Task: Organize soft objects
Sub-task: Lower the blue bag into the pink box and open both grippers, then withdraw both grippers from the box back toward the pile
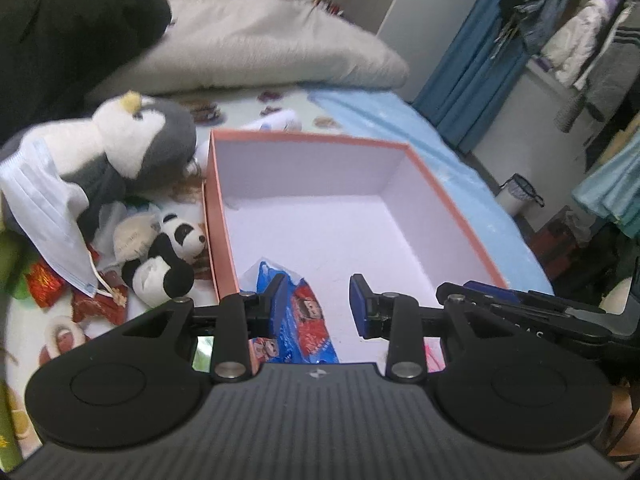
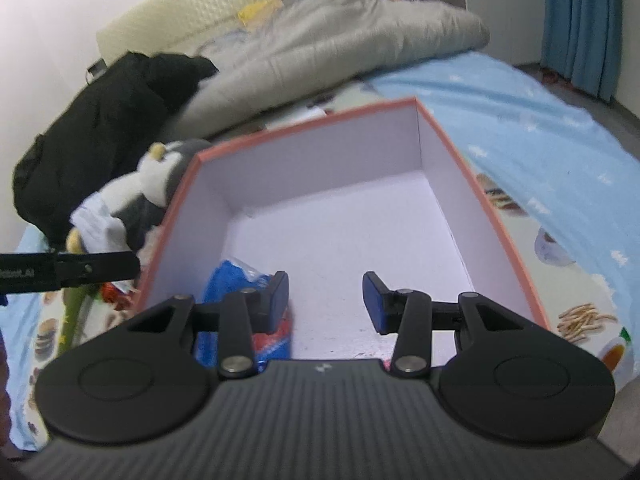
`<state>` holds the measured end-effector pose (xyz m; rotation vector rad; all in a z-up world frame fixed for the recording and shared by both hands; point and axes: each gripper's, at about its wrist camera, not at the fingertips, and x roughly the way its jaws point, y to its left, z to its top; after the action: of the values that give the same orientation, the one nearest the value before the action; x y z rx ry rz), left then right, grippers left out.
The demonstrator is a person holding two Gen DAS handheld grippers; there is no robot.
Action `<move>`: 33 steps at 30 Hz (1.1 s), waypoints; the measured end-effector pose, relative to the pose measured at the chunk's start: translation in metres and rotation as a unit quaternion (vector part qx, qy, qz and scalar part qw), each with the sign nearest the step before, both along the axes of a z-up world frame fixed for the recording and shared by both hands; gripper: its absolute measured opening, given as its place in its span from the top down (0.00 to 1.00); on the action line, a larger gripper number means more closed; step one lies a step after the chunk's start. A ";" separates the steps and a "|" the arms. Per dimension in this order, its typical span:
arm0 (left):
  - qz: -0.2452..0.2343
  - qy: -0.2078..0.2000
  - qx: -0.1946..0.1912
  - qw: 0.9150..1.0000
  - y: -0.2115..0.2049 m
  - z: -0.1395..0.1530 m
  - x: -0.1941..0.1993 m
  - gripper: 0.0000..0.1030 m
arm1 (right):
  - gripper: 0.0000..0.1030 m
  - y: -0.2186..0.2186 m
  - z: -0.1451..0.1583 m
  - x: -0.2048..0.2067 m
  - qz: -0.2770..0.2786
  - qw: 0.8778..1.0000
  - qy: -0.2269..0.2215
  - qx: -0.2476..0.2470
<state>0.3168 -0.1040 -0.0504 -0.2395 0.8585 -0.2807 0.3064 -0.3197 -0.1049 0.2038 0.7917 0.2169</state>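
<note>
An open box (image 1: 312,138) with a salmon rim and white inside sits on the bed; it also shows in the right wrist view (image 2: 496,216). A blue snack packet (image 1: 300,320) lies in its near left corner, also seen in the right wrist view (image 2: 236,280). Left of the box lie a grey and white penguin plush (image 1: 140,140), a small panda plush (image 1: 172,256) and a face mask (image 1: 44,208). The penguin also shows in the right wrist view (image 2: 152,184). My left gripper (image 1: 318,304) is open and empty over the box's near edge. My right gripper (image 2: 326,304) is open and empty over the box.
A grey duvet (image 1: 256,40) and black clothing (image 1: 60,32) lie at the back of the bed. Red wrapped sweets (image 1: 44,284) lie near the mask. The right gripper's body (image 1: 520,304) sits close beside my left one. A blue blanket (image 2: 540,128) runs right of the box.
</note>
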 end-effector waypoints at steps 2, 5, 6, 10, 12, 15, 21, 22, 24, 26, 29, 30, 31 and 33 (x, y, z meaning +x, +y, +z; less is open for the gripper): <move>-0.005 -0.016 0.005 1.000 0.002 0.012 -0.015 0.62 | 0.57 0.004 0.010 -0.013 0.002 1.000 -0.012 0.002; -0.004 -0.038 0.010 0.999 0.007 0.029 -0.039 0.62 | 0.57 0.011 0.024 -0.034 0.009 1.000 -0.028 0.006; -0.001 -0.043 0.009 0.999 0.009 0.033 -0.047 0.62 | 0.57 0.014 0.028 -0.039 0.011 0.999 -0.033 0.007; 0.011 -0.060 -0.001 0.998 0.023 0.047 -0.078 0.62 | 0.57 0.024 0.045 -0.064 0.021 0.998 -0.057 0.013; 0.017 -0.067 -0.002 0.998 0.030 0.052 -0.094 0.62 | 0.57 0.030 0.051 -0.075 0.026 0.997 -0.067 0.013; 0.027 -0.078 -0.004 0.997 0.043 0.058 -0.116 0.62 | 0.57 0.041 0.059 -0.091 0.035 0.996 -0.079 0.012; 0.045 -0.093 -0.001 0.995 0.071 0.062 -0.163 0.62 | 0.57 0.064 0.067 -0.120 0.050 0.995 -0.091 0.011; 0.049 -0.094 -0.003 0.994 0.076 0.063 -0.170 0.60 | 0.57 0.068 0.067 -0.125 0.054 0.994 -0.091 0.013; 0.058 -0.101 -0.006 0.993 0.085 0.063 -0.187 0.56 | 0.57 0.077 0.069 -0.135 0.063 0.994 -0.093 0.014; 0.067 -0.107 -0.013 0.992 0.096 0.063 -0.203 0.54 | 0.57 0.086 0.070 -0.145 0.073 0.993 -0.095 0.014; 0.088 -0.110 -0.021 0.990 0.111 0.060 -0.223 0.54 | 0.57 0.099 0.070 -0.157 0.091 0.991 -0.096 0.011; 0.095 -0.110 -0.025 0.989 0.116 0.058 -0.228 0.54 | 0.57 0.104 0.070 -0.161 0.096 0.991 -0.097 0.010; 0.102 -0.109 -0.028 0.988 0.121 0.056 -0.233 0.54 | 0.57 0.108 0.069 -0.163 0.102 0.990 -0.097 0.008; 0.117 -0.104 -0.033 0.987 0.129 0.050 -0.242 0.54 | 0.57 0.116 0.067 -0.167 0.112 0.989 -0.095 0.004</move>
<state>0.0750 0.0249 -0.0007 -0.3624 0.6074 -0.1121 0.1396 -0.2041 -0.0378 0.0989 0.6228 0.4443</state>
